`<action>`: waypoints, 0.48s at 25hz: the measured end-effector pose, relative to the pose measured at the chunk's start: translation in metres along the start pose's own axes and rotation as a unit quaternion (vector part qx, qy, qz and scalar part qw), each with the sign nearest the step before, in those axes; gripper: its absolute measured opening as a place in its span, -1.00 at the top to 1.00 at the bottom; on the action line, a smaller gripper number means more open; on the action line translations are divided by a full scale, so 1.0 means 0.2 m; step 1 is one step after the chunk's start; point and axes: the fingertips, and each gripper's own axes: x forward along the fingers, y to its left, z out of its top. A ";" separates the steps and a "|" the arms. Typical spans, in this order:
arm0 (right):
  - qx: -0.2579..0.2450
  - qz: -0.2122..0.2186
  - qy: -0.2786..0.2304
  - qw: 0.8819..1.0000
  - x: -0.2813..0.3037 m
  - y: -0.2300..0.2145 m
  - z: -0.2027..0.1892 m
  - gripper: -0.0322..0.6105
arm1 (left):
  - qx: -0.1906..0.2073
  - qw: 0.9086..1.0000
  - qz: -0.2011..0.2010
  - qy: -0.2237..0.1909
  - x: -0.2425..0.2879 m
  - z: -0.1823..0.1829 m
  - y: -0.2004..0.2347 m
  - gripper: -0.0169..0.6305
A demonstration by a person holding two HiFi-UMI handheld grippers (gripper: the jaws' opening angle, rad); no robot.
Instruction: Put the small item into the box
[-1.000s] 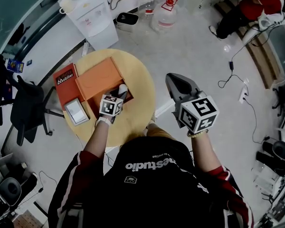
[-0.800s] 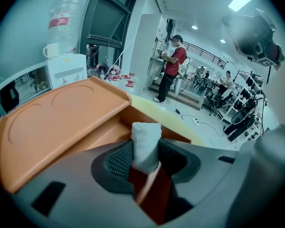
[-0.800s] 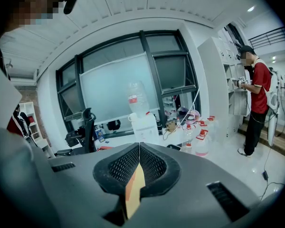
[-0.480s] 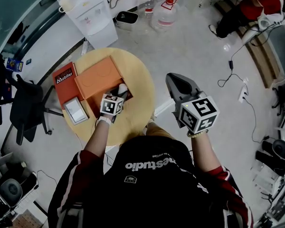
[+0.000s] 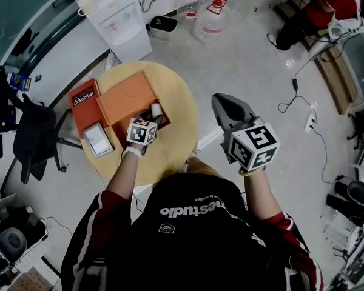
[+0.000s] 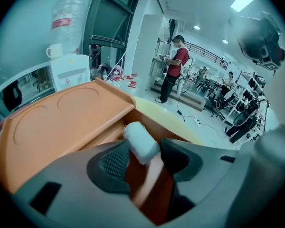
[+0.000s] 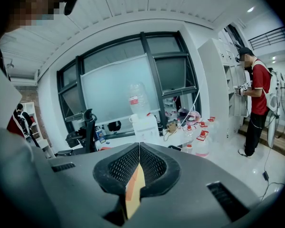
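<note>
Left claw (image 6: 146,161) mid-opening around roll (image 6: 141,141), tabletop (image 5: 177,139)

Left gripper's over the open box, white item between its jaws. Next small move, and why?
Probably hold the left gripper steady, then lift straight up. Its jaws are opening with the white item between them, over the open orange box, and the pads seem off it, so it should drop in.

Your left gripper (image 6: 145,158), jaws opening with the white roll (image 6: 140,141) between them, hides the roll's lower end and most of the box (image 6: 154,123) floor. In the head view its marker cube (image 5: 141,132) covers the box's near side. The pale card (image 5: 98,141) left of the box is too small to identify.
</note>
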 end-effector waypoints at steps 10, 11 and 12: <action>-0.005 0.004 -0.008 1.000 -0.03 0.04 0.02 0.81 | 0.004 1.000 0.009 -0.013 -0.07 0.05 0.02 0.30; -0.005 0.005 -0.009 1.000 -0.03 0.05 0.02 0.81 | 0.006 1.000 0.010 -0.012 -0.08 0.05 0.02 0.30; -0.007 0.007 -0.011 1.000 -0.04 0.06 0.03 0.81 | 0.008 1.000 0.010 -0.012 -0.08 0.05 0.02 0.30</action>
